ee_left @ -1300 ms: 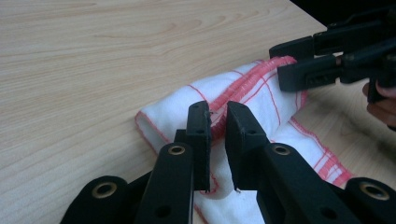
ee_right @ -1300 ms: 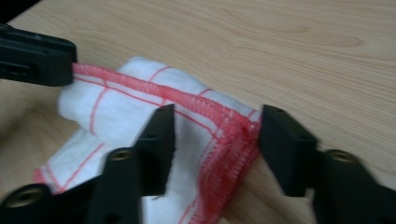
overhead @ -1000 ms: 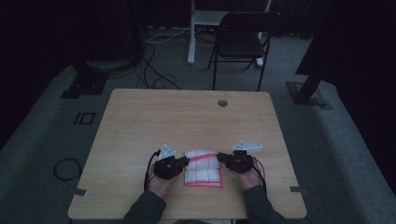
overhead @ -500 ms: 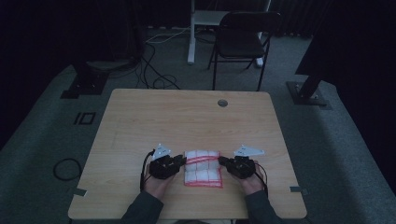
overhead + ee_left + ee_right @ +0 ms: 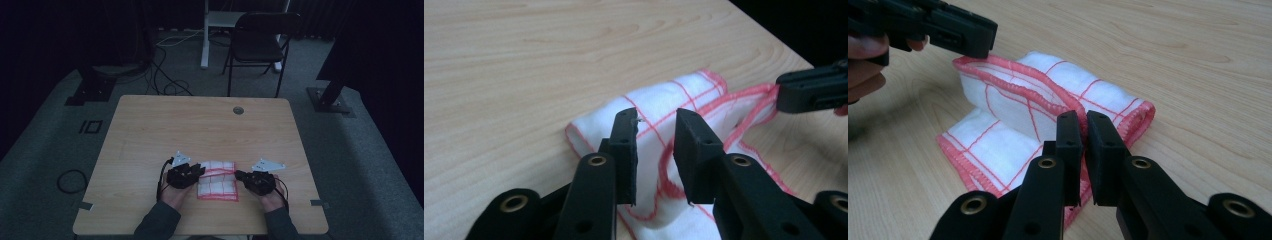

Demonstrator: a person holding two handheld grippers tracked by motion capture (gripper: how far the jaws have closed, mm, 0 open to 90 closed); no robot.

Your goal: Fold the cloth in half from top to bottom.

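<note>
A: High view first: where is the cloth (image 5: 217,180) seen?

B: It is laid on the table (image 5: 200,125), near the front edge, between the left gripper (image 5: 198,172) and the right gripper (image 5: 241,176). It is white with red lines and it is folded.

A: How are the fingers (image 5: 625,145) of the left gripper held?

B: They are parted, and they have just been opening. The cloth (image 5: 659,130) is seen through the gap, but it is not pressed by the pads.

A: And the right gripper (image 5: 1084,131)?

B: Its fingers (image 5: 1103,150) are closed almost fully. The red hem of the cloth (image 5: 1013,125) is pinched between them and is lifted a little from the table (image 5: 1198,60).
</note>
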